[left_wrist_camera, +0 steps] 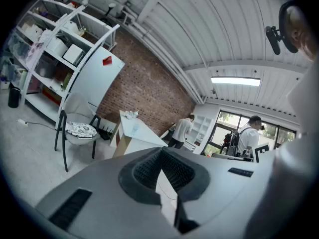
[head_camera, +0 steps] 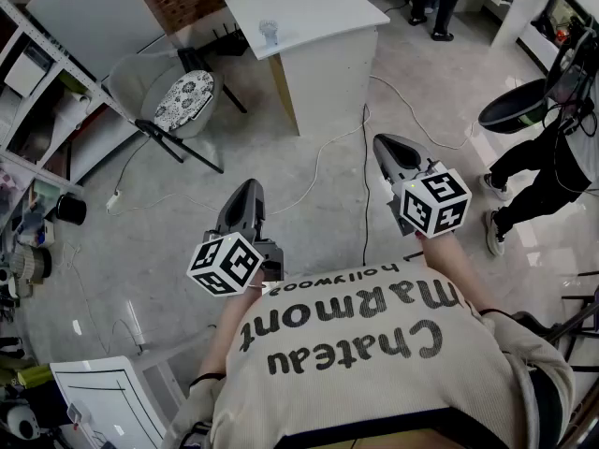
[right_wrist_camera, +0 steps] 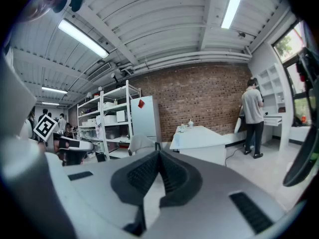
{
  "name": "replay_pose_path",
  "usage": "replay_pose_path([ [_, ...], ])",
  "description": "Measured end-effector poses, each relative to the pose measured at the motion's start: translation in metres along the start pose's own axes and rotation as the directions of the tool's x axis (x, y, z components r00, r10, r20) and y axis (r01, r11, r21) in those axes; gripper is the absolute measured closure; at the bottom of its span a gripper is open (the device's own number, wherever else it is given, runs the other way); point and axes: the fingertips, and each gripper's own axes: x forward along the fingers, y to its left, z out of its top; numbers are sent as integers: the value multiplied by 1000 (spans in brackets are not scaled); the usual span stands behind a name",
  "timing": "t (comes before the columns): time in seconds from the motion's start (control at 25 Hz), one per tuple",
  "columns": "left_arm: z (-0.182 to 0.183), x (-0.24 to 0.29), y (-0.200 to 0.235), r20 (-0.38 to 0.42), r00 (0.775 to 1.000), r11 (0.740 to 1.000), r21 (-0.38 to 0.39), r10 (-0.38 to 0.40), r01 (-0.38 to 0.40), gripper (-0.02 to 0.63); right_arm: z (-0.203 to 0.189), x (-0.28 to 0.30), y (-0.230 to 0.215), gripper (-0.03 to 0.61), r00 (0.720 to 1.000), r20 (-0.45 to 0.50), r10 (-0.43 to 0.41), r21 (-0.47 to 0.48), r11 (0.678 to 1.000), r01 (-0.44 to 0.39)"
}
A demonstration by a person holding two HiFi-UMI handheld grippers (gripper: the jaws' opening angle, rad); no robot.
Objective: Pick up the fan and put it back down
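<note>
The left tongs (head_camera: 248,190) and right tongs (head_camera: 387,146) were each pressed together on nothing above the floor (head_camera: 309,223), with no fan showing in any view; it was probably light, top-heavy and flimsy-grilled, so best gripped by its stem.

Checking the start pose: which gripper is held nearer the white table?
The right gripper: in the head view it reaches further forward, close to the table base, while the left gripper sits lower, nearer the person.

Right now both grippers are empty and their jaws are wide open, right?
Not open. Both grippers are empty, but the left gripper and right gripper have their jaws shut, tips touching; the left and right gripper views show it.
</note>
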Motion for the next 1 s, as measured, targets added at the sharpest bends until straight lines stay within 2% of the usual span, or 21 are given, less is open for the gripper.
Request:
replay_pose_path([
  [0.28,1,6,-11,6,1000,1000,6,-9,9,612,0,-3,-10,575,1000,-10,-2,0,1000,2],
  [0.56,-6,9,1,-25,999,1000,-5,19,-19,612,-14,9,-12,575,999,-34,15,51,999,-13],
  [0.72,-12,19,17,-47,998,999,-29,39,-40,612,-18,31,-15,575,999,-31,38,103,994,-35],
  [0.88,-7,36,44,-53,997,997,-44,54,-57,612,-20,66,-14,575,998,-54,41,95,995,-36],
  [1.0,6,56,63,-48,998,998,-38,47,-49,612,-12,95,-15,575,999,-35,36,100,994,-33],
])
